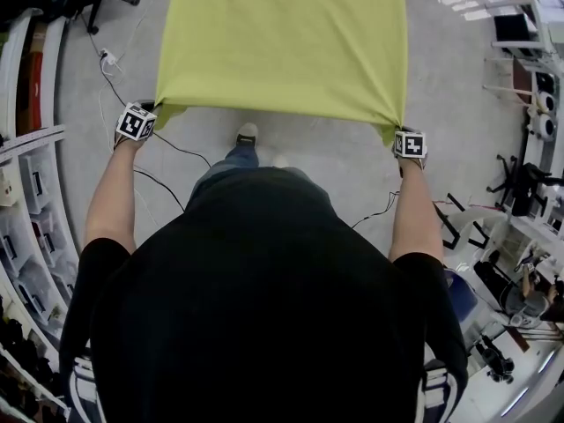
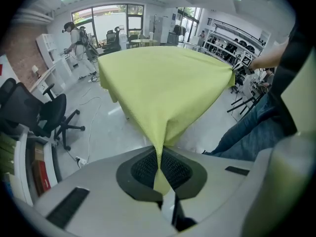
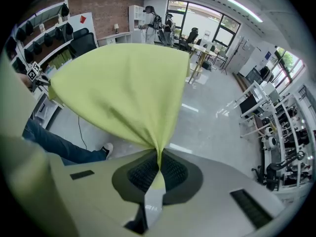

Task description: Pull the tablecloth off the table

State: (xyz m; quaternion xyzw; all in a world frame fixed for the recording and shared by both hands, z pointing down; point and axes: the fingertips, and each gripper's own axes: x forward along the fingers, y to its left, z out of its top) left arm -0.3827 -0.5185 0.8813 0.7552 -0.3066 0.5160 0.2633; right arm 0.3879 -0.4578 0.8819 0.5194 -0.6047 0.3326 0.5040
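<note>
Head view: left gripper (image 1: 150, 113) and right gripper (image 1: 397, 134) are each clamped tight on a near corner of the tablecloth (image 1: 282, 42), which stretches taut between them and lies spread over the table, hiding it. Only a narrow pinch of fabric sits between each pair of pads, so a sharp or uneven tug could slip one corner free. Cables (image 1: 181, 148) on the floor by the person's feet could snag a backward step.
</note>
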